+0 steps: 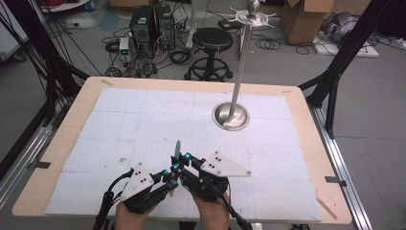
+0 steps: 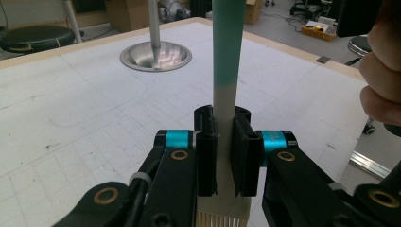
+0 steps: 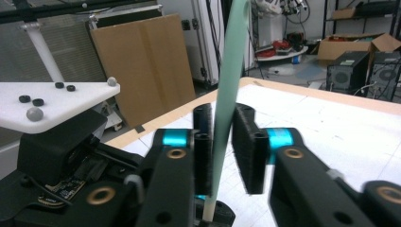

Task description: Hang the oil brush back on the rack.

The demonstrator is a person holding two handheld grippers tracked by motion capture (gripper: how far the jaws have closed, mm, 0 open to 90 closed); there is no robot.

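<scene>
A flat teal-and-white stick stands nearly upright near the table's front middle, held by both grippers. My left gripper is shut on its white lower part; in the left gripper view the pads clamp the stick on both flat sides, with a ribbed white end below. My right gripper sits just above and to the right, and its jaws close on the thin edges of the stick. The right gripper has the left gripper's body beside it.
A metal stand with a round base and a tall pole rises at the back right of the white mat. The wooden table edge frames the mat. A hand shows at the right. A stool and boxes stand beyond.
</scene>
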